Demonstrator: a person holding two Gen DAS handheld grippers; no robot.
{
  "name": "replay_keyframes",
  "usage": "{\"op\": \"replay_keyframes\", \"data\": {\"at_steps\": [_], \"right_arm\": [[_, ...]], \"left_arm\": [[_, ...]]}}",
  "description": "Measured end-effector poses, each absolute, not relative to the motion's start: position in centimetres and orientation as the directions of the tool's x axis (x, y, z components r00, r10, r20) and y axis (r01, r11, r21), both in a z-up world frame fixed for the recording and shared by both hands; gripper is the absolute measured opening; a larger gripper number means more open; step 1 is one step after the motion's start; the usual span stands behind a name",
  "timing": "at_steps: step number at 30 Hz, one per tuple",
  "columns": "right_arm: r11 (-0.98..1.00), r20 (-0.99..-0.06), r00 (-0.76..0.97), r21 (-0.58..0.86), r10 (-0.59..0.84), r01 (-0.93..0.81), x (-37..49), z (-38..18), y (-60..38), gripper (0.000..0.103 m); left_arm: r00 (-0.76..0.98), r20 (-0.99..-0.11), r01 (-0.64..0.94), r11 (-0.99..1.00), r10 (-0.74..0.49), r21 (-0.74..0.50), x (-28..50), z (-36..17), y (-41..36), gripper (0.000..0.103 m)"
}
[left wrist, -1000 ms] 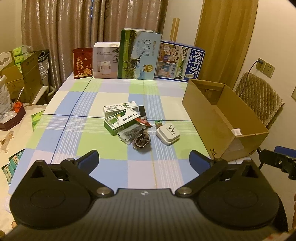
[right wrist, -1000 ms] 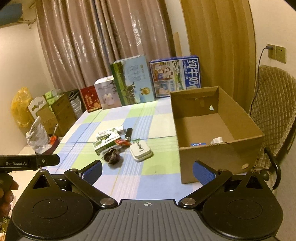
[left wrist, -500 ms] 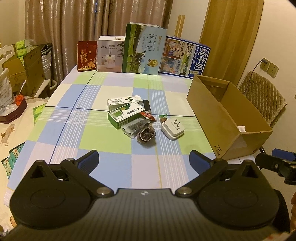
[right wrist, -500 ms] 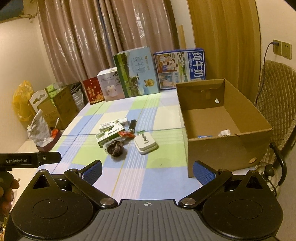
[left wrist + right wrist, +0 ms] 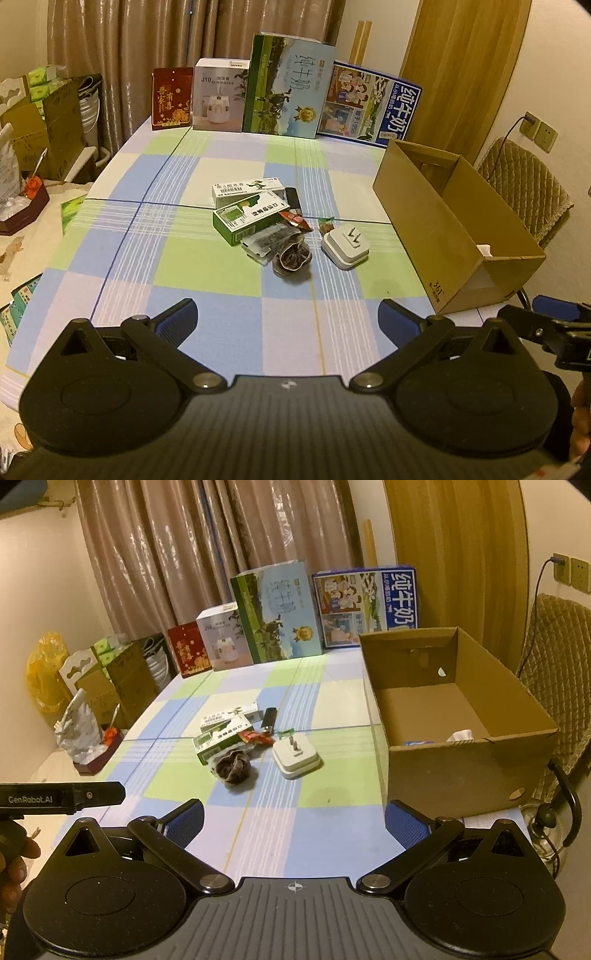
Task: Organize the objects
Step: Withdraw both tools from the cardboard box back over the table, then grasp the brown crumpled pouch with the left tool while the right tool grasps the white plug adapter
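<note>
A small pile lies mid-table: a green-and-white medicine box (image 5: 247, 218) (image 5: 216, 744), a white box (image 5: 248, 188) behind it, a black lighter (image 5: 293, 195) (image 5: 269, 719), a red sachet (image 5: 295, 220), a dark bundled pouch (image 5: 293, 258) (image 5: 231, 766) and a white plug adapter (image 5: 345, 245) (image 5: 295, 757). An open cardboard box (image 5: 447, 218) (image 5: 461, 716) stands at the right, with small items inside. My left gripper (image 5: 286, 317) is open above the near table edge, nothing between its fingers. My right gripper (image 5: 293, 818) is open too, held short of the pile.
Tall milk cartons (image 5: 286, 83), a white appliance box (image 5: 218, 99) and a red packet (image 5: 171, 98) line the far table edge. Boxes and bags (image 5: 107, 679) crowd the floor at the left. A padded chair (image 5: 557, 686) stands beyond the cardboard box.
Both grippers have risen and tilted a little, so the table sits lower and the pile shows slightly closer. Nothing on the table has moved; both stay open.
</note>
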State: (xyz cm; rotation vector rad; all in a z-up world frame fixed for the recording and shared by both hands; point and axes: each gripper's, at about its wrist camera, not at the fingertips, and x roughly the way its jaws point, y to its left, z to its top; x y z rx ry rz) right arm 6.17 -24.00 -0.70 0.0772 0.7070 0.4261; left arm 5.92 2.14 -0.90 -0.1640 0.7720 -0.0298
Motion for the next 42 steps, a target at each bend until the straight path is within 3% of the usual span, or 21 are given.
{"op": "replay_keyframes", "data": {"at_steps": [19,36,42], "right_arm": [[0.892,-0.641,0.634,0.203,0.433,-0.405,11.8,-3.8,-19.5,0.101],[0.884,-0.677,0.615,0.118,0.405,-0.452,18.0,-8.0,-16.3,0.101],[0.883,-0.699,0.599,0.098,0.39,-0.46,20.9,-10.2,-15.6,0.089]], "left_arm": [[0.685,-0.725,-0.042,0.991,-0.064,-0.128,9.9,-3.6,4.6,0.102],[0.671,-0.738,0.05,0.998,-0.067,-0.044,15.3,-6.9,5.0,0.102],[0.67,-0.737,0.123,0.992,-0.089,-0.008,17.4,-8.8,4.4,0.098]]}}
